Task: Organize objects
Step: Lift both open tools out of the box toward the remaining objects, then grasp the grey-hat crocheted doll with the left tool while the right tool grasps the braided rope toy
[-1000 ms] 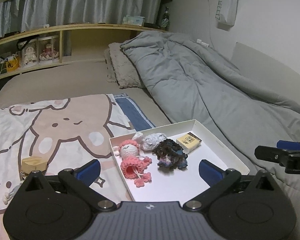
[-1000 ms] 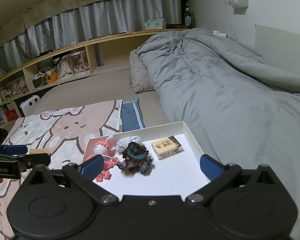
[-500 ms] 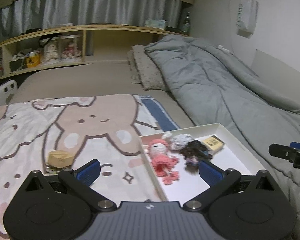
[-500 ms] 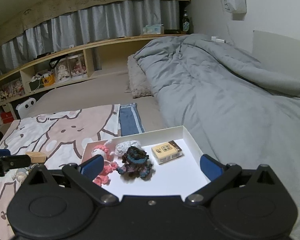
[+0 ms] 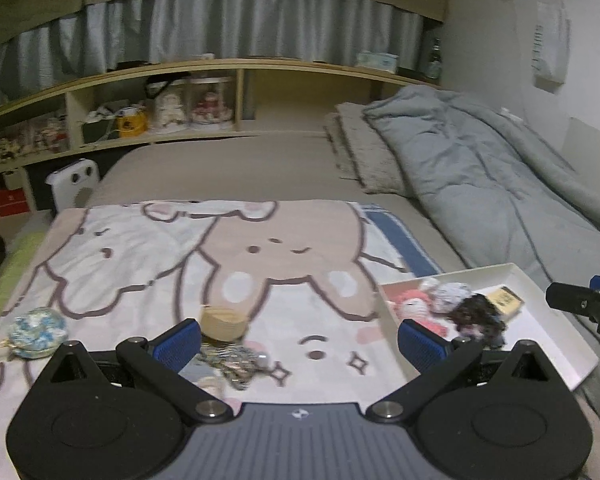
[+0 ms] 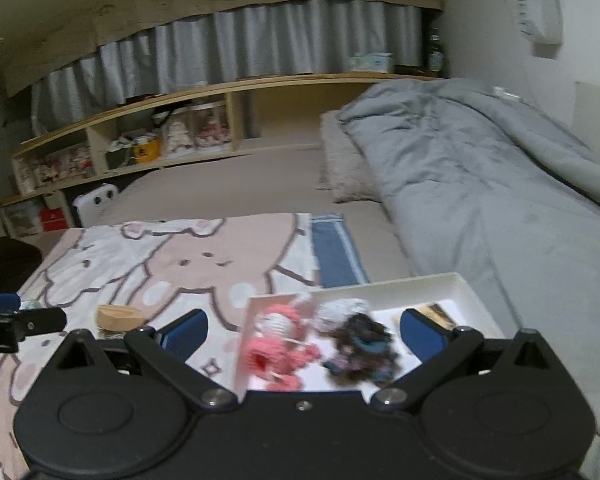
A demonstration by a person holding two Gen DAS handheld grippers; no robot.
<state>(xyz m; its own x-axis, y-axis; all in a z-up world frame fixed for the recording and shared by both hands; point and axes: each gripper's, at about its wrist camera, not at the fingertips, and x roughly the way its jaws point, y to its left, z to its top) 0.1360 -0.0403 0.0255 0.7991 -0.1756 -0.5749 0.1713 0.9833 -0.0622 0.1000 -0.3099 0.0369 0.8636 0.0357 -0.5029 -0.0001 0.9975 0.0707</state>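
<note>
Both grippers hang over the bed with their blue-padded jaws spread wide and nothing between them. From the left gripper [image 5: 299, 340], a small round wooden box [image 5: 224, 322] sits on the cartoon rabbit blanket [image 5: 236, 256] at about 11 o'clock, just beside the left pad, with a heap of metallic beads [image 5: 236, 362] touching its near side. Farther out at 9 o'clock lies a blue floral fabric ball [image 5: 38, 332].

At 2 o'clock rests the white tray [image 5: 556, 344], holding a pink crochet doll [image 5: 414, 310], a grey-white knitted ball [image 5: 452, 292], a dark yarn toy [image 5: 478, 316] and a small yellow box [image 5: 506, 300] at its far end.

Beneath the right gripper [image 6: 302, 334], the same tray [image 6: 466, 286] fills the gap between the pads, its contents blurred. A grey duvet [image 6: 480, 168] stretches away at 1 o'clock, and a wooden shelf [image 6: 236, 88] runs across 12 o'clock.
</note>
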